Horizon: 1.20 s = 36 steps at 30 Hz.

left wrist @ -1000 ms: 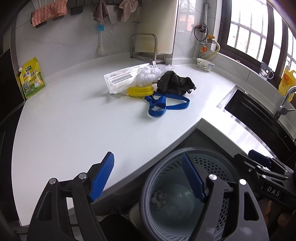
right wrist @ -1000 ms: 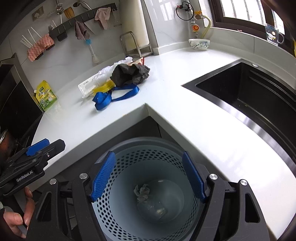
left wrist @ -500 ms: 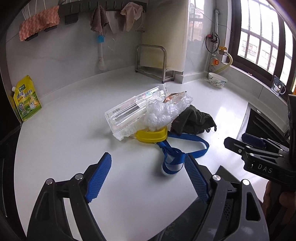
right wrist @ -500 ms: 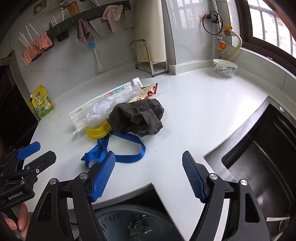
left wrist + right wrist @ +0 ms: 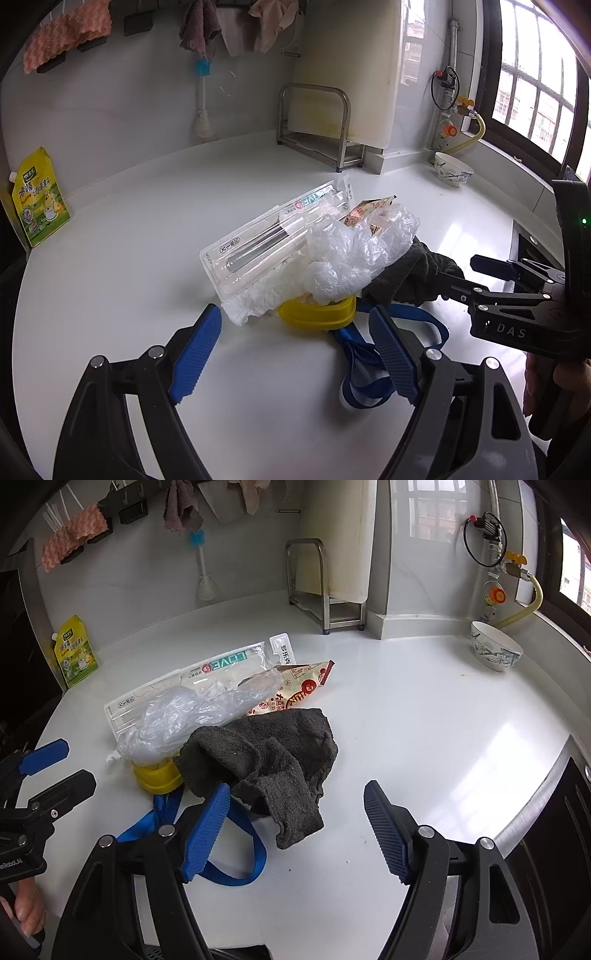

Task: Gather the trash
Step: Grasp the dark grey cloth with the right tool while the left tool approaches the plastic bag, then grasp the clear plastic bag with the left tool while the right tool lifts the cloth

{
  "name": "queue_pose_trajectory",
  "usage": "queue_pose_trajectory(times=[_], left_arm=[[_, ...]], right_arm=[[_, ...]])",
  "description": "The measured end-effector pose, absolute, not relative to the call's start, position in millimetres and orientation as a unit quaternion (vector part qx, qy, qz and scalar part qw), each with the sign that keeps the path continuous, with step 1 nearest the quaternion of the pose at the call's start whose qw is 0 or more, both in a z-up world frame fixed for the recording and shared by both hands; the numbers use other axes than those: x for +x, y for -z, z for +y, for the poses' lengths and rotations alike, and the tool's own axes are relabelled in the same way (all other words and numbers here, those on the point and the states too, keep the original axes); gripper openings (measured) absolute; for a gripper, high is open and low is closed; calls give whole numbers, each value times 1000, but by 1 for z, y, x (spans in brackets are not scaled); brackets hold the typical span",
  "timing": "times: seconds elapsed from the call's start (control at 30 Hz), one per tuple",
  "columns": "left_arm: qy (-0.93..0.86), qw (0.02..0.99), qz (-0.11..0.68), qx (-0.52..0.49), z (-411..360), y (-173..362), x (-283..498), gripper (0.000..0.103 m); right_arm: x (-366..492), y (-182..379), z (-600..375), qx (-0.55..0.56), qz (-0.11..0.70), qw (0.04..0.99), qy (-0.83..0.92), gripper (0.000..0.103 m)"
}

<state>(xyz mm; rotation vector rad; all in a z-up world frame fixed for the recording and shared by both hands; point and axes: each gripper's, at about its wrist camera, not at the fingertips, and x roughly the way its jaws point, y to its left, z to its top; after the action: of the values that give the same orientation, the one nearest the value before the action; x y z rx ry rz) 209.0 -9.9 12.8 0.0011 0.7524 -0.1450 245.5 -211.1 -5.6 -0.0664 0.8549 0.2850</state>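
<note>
A trash pile lies on the white counter (image 5: 110, 295): a clear toothbrush package (image 5: 273, 240), crumpled plastic film (image 5: 354, 251), a snack wrapper (image 5: 369, 210), a yellow lid (image 5: 317, 314), a blue strap (image 5: 362, 369) and a dark grey cloth (image 5: 410, 273). My left gripper (image 5: 293, 310) is open, just short of the yellow lid, holding nothing. My right gripper (image 5: 295, 786) is open over the near edge of the cloth (image 5: 266, 753), with the strap (image 5: 240, 849) under its left finger. The pads press on nothing. Each gripper shows in the other's view, to the right (image 5: 517, 295) and to the left (image 5: 44, 768).
A yellow pouch (image 5: 37, 199) leans at the back left wall. A metal rack (image 5: 317, 125) with a cutting board and a patterned bowl (image 5: 495, 650) stand at the back. The dark sink (image 5: 554, 830) opens at the right. Cloths and a brush hang on the wall.
Both grippers have moved from above the perforated bin forward over the counter, close to the pile. The bin has dropped out of view. The left jaws have opened slightly.
</note>
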Motion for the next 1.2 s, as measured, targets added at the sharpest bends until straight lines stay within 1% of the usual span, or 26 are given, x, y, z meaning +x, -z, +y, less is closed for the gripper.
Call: queue_pose_trajectory(times=[0.27, 0.3, 0.33, 0.4, 0.43, 0.5, 0.6, 0.7, 0.77, 1.1, 1.13, 1.2], left_arm=[[80, 926, 369, 0, -17, -15, 217, 80], [81, 927, 367, 1, -18, -16, 217, 80], [82, 927, 366, 1, -19, -16, 218, 80], [85, 927, 364, -1, -21, -17, 220, 82], [86, 928, 363, -2, -21, -17, 220, 83], [88, 928, 361, -2, -22, -18, 223, 83], [91, 928, 361, -3, -24, -17, 227, 83], [97, 927, 362, -6, -29, -15, 232, 84], [100, 927, 361, -5, -35, -12, 237, 87], [87, 923, 374, 23, -63, 6, 264, 87], [85, 923, 375, 24, -65, 8, 267, 87], [82, 922, 377, 26, -68, 9, 272, 82]], right_arm=[[273, 22, -191, -50, 430, 888, -156, 71], [274, 24, -188, -54, 430, 887, -156, 69], [274, 26, -186, -55, 431, 887, -159, 65], [275, 28, -184, -47, 438, 881, -172, 37], [274, 29, -184, -45, 438, 881, -174, 32], [270, 28, -186, -33, 435, 881, -183, 26], [264, 25, -196, -11, 432, 884, -180, 22], [256, 21, -210, 18, 427, 889, -166, 19], [251, 21, -221, 38, 426, 891, -154, 18], [223, 21, -280, 120, 416, 897, -92, 18], [220, 21, -284, 124, 414, 897, -90, 18], [215, 22, -288, 129, 413, 897, -87, 18]])
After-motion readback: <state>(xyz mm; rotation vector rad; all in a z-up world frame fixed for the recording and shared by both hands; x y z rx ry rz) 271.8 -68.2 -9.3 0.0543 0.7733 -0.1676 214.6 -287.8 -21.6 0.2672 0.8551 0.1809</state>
